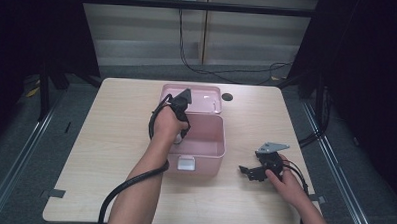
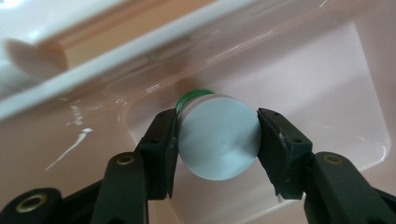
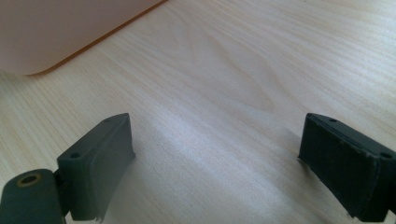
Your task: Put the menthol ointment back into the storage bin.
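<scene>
**Bottle clamped over open pink box**

Small clear plastic bottle with green cap [image 2: 218, 140], clamped between left gripper [image 2: 217, 140] jaws, inside open pink plastic storage box [image 1: 212, 151]. Flat base toward camera, green cap away: long axis along the jaws, pointing down at box floor. Probably mid-placement or mid-pickup, unclear which. Right gripper [image 3: 215, 163] parked on light wooden table [image 1: 110, 139] beside box, jaws spread wide, empty.

Count: one pink box [image 1: 200, 142] on the bench [image 1: 110, 139], lid open, so one lid [image 1: 202, 98]. One bottle [image 2: 218, 137] with a green cap, between my left jaws. Two grippers: my left gripper [image 2: 217, 140], my right gripper [image 3: 215, 168]. Two hands, left hand [image 1: 166, 125] and right hand [image 1: 289, 185]. One dark round hole [image 1: 227, 97] in the bench.
</scene>
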